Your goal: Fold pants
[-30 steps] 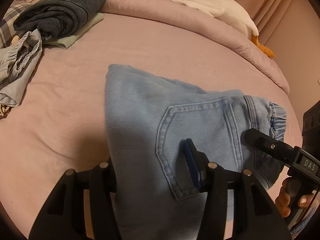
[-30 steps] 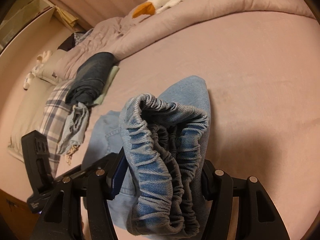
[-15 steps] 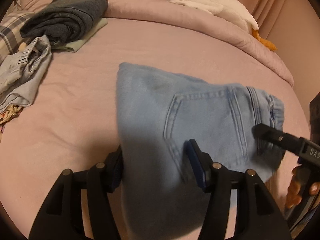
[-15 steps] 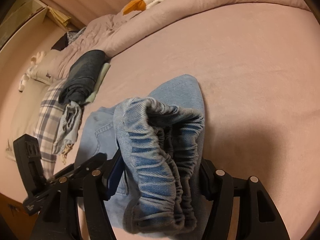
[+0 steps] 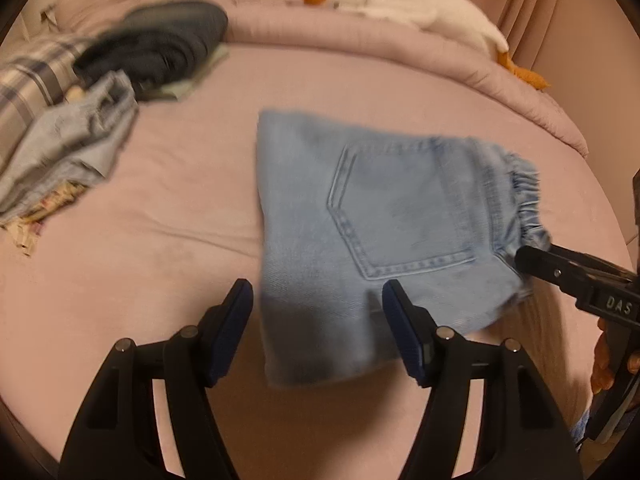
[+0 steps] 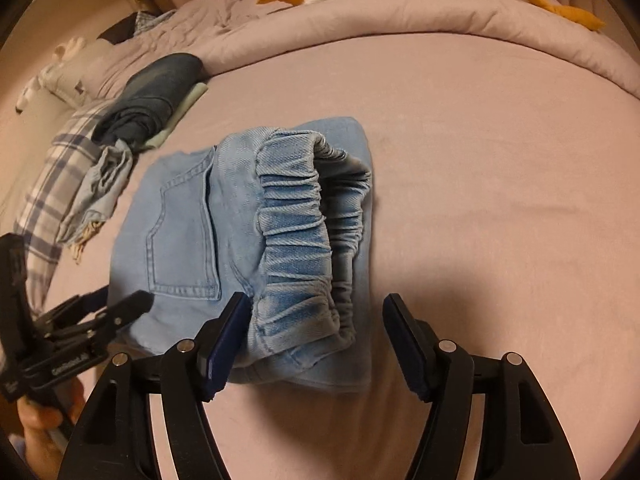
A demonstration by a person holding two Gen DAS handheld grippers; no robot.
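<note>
The light blue denim pants [image 5: 372,220] lie folded into a compact rectangle on the pink bed [image 5: 160,220], back pocket up and elastic waistband at the right end. In the right wrist view the pants [image 6: 248,232] lie with the ruffled waistband nearest the camera. My left gripper [image 5: 318,320] is open, its jaws either side of the near edge of the fold, holding nothing. My right gripper [image 6: 316,336] is open, jaws spread around the waistband end. The right gripper also shows in the left wrist view [image 5: 576,276] at the waistband. The left gripper shows in the right wrist view [image 6: 104,312].
A pile of clothes lies at the left: a dark folded garment [image 5: 160,48], a crumpled light blue piece [image 5: 76,140] and a plaid cloth [image 5: 28,84]. A white stuffed goose [image 5: 400,4] rests on the rolled pink duvet [image 5: 400,56] at the back.
Both grippers have opened and let go of the pants, which now lie flat on the bed. Both grippers have drawn back a little from the fold.
</note>
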